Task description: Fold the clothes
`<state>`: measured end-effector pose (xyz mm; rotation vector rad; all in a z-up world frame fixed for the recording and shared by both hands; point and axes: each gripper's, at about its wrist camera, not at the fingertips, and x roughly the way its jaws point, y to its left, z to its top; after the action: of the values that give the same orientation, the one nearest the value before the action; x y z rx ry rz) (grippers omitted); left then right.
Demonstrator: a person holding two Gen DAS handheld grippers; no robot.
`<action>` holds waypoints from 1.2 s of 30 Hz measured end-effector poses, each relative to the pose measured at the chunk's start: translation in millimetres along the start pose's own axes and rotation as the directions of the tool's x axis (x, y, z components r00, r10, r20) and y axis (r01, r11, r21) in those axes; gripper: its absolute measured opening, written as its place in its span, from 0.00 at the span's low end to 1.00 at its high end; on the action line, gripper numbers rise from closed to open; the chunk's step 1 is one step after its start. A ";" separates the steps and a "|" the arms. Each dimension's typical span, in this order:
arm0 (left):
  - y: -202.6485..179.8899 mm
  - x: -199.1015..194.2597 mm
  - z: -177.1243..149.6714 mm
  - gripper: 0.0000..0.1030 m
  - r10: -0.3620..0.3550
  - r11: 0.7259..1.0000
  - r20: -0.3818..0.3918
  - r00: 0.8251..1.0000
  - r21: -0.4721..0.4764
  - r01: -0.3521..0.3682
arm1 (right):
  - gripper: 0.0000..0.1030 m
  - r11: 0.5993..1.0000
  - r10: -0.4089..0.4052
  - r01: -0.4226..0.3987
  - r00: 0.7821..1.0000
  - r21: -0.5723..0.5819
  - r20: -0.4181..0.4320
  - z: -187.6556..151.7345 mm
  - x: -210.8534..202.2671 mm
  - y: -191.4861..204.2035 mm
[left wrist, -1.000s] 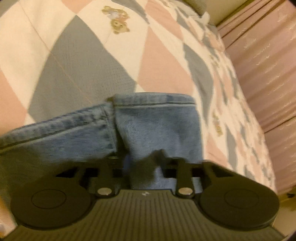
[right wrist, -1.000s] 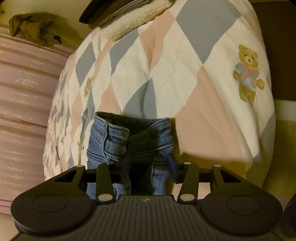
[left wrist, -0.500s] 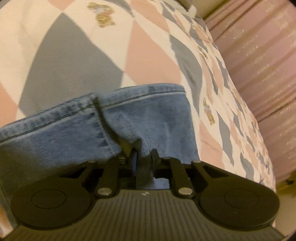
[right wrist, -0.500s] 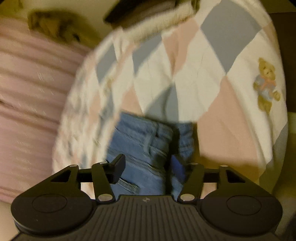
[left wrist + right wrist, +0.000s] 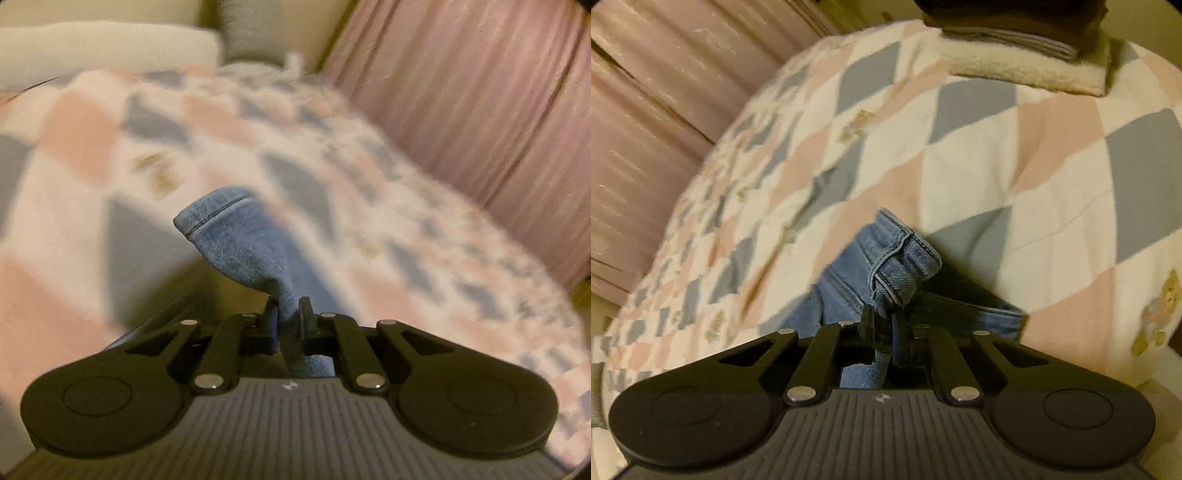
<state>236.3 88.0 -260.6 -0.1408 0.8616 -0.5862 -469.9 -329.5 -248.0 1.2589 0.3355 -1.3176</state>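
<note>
A pair of blue jeans lies on a bed and is held at both ends. In the left wrist view my left gripper (image 5: 289, 310) is shut on the hem end of a jeans leg (image 5: 240, 236), which is lifted and bunched above the quilt. In the right wrist view my right gripper (image 5: 882, 317) is shut on the jeans waistband (image 5: 901, 258), raised off the bed with the rest of the denim hanging under it. The middle of the jeans is hidden below both grippers.
The bed carries a quilt (image 5: 979, 166) with pink, grey and white diamonds and teddy bears. Pink curtains (image 5: 480, 110) run along one side. A stack of folded clothes (image 5: 1027, 66) sits at the far end, and a white pillow (image 5: 103, 48) lies at the other.
Both grippers went from open to shut on the jeans, the left on the leg hem and the right on the waistband. Both have since lifted the denim off the quilt.
</note>
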 end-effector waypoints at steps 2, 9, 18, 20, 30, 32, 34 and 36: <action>28.2 12.5 -25.9 0.08 0.050 0.996 -0.091 0.995 -0.070 -0.057 | 0.07 0.998 -0.060 0.060 0.998 0.009 -0.030 -7.2 13.0 -7.7; 66.0 35.4 -54.6 0.08 0.066 0.946 -0.150 0.987 -0.306 -0.110 | 0.07 0.992 -0.129 0.128 0.990 -0.017 -0.055 -15.8 28.4 -10.5; 35.4 4.3 -39.9 0.06 0.106 0.994 -0.097 0.990 0.015 -0.105 | 0.06 0.985 -0.134 0.122 0.987 -0.120 -0.092 -11.1 11.2 -1.2; 41.6 10.7 -47.0 0.07 0.142 0.990 -0.150 0.978 0.043 -0.137 | 0.05 0.980 -0.159 0.145 0.982 -0.137 -0.098 -16.0 16.3 -4.6; 37.3 -0.5 -43.1 0.08 0.144 0.984 -0.145 0.979 0.124 -0.126 | 0.04 0.985 -0.130 0.122 0.990 -0.124 -0.060 -13.4 0.6 -2.8; 39.8 12.2 -49.1 0.08 0.180 0.978 -0.191 0.965 0.141 -0.154 | 0.04 0.975 -0.169 0.156 0.983 -0.158 -0.077 -19.1 9.7 -5.2; 37.3 22.8 -53.8 0.11 0.211 0.970 -0.205 0.956 0.164 -0.179 | 0.06 0.968 -0.200 0.184 0.976 -0.170 -0.083 -27.4 18.1 -9.1; 31.3 26.3 -55.1 0.11 0.237 0.962 -0.205 0.950 0.189 -0.199 | 0.23 0.963 -0.221 0.203 0.971 -0.175 -0.087 -31.2 22.0 -9.4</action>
<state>221.7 106.3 -325.2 0.1758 1.0288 -0.4675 -457.2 -313.3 -281.5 1.1790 0.6580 -1.3753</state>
